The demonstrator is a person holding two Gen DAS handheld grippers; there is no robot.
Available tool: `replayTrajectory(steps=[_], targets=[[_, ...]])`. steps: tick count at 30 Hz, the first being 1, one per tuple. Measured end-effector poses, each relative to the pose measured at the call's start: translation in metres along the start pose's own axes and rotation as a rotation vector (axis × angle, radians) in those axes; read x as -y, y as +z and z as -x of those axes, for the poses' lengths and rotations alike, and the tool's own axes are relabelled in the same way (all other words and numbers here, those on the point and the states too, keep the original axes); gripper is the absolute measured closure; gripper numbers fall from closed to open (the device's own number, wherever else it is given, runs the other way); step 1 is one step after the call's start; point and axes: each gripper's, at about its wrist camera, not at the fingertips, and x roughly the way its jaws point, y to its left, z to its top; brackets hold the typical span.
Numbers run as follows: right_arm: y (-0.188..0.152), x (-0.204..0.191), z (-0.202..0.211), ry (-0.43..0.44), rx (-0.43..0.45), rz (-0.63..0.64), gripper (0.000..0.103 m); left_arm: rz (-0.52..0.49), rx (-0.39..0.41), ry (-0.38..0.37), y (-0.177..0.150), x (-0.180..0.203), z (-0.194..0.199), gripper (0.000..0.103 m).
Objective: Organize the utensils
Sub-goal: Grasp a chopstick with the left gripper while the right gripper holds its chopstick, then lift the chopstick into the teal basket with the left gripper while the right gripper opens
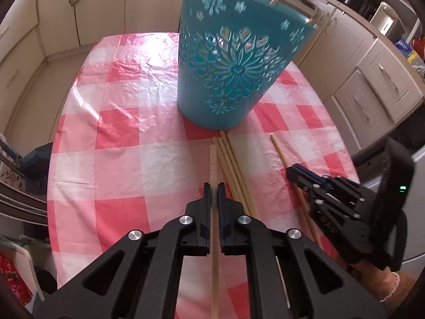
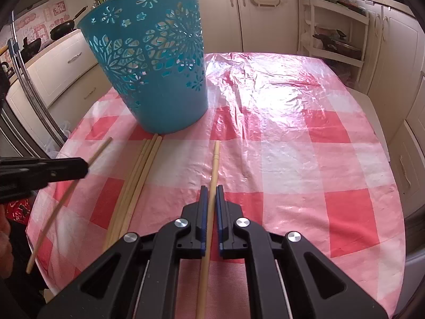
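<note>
A tall teal plastic basket with cut-out flowers stands upright on the red-and-white checked tablecloth. Just in front of it lie three loose wooden chopsticks side by side. My left gripper is shut on a single chopstick, held lifted and pointing toward the basket. To the right, my right gripper is shut on another chopstick. In the right wrist view, the right gripper clamps its chopstick; the left gripper holds a tilted chopstick beside the loose chopsticks and the basket.
The table is oval, and its edges fall away left and right. Cream kitchen cabinets surround it. A white shelf rack stands behind the table's far side, and dark woks sit on the counter at left. A person's wrist with a bracelet shows at lower right.
</note>
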Motion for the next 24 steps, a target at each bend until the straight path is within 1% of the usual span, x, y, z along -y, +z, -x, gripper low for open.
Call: replayTrajectory(steps=[2,4,7,8,10,11,14,17,19,22,24], targets=[[0.0,0.0,0.0,0.002,0.0,-0.002,0.096,0.013,0.032,-0.046,0.0,0.002,0.028,0.098],[0.0,0.001,0.0,0.003,0.0,-0.004,0.095,0.012,0.08,-0.074,0.009,0.007,0.056,0.098],[0.0,0.0,0.0,0.0,0.001,-0.001,0.095,-0.001,0.198,-0.1,0.035,0.019,0.101,0.098],[0.0,0.0,0.0,-0.001,0.002,0.0,0.095,-0.008,0.25,-0.104,0.047,0.024,0.116,0.098],[0.0,0.0,0.0,0.0,0.002,-0.002,0.095,-0.024,0.335,-0.099,0.067,0.034,0.136,0.098],[0.0,-0.001,-0.001,0.001,0.002,-0.004,0.095,-0.036,0.379,-0.084,0.078,0.038,0.144,0.098],[0.0,-0.001,-0.001,0.003,0.002,-0.006,0.095,-0.03,0.481,-0.071,0.11,0.047,0.149,0.098],[0.0,-0.001,-0.001,0.003,0.002,-0.005,0.093,-0.007,0.571,-0.04,0.137,0.05,0.145,0.098],[0.0,-0.001,-0.001,0.004,0.003,0.001,0.091,0.013,0.631,-0.021,0.154,0.052,0.138,0.098],[0.0,-0.005,-0.001,-0.001,0.005,0.017,0.088,0.016,0.706,0.027,0.173,0.052,0.129,0.098],[0.0,-0.007,-0.001,-0.004,0.005,0.026,0.086,0.031,0.734,0.063,0.182,0.048,0.114,0.098]])
